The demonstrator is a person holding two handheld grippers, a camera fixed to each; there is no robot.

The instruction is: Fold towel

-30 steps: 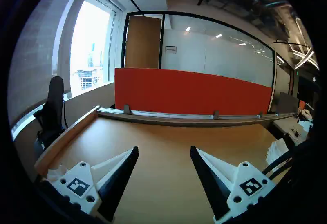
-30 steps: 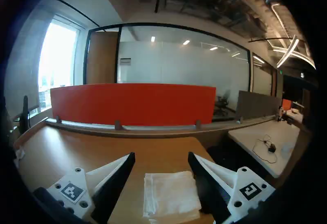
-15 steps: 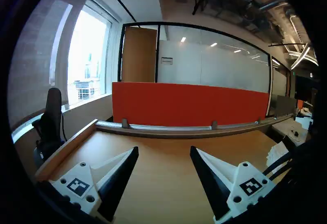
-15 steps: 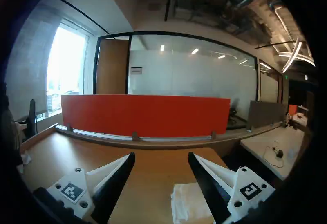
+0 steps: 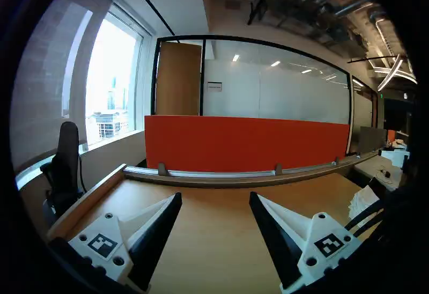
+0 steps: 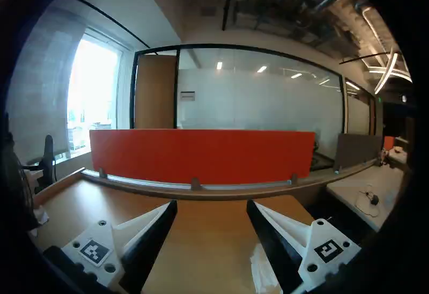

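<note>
A folded white towel (image 6: 259, 270) lies on the wooden desk (image 6: 209, 240), low in the right gripper view and half hidden behind the right finger. My right gripper (image 6: 211, 204) hovers above the desk, open, with nothing between its fingers. In the left gripper view the white towel (image 5: 363, 200) shows at the far right edge of the desk (image 5: 214, 240), beside dark parts of the other gripper. My left gripper (image 5: 214, 196) is open too, over bare wood.
An orange divider (image 5: 244, 142) on a metal rail closes the desk's far side. A black chair (image 5: 65, 161) stands left by the window. A crumpled white cloth (image 6: 37, 219) lies at the desk's left edge. A white desk (image 6: 370, 200) with a cable adjoins on the right.
Both views have tilted upward. In the right gripper view the towel has slid from the centre to the lower right, behind the right finger. Both grippers stay open.
</note>
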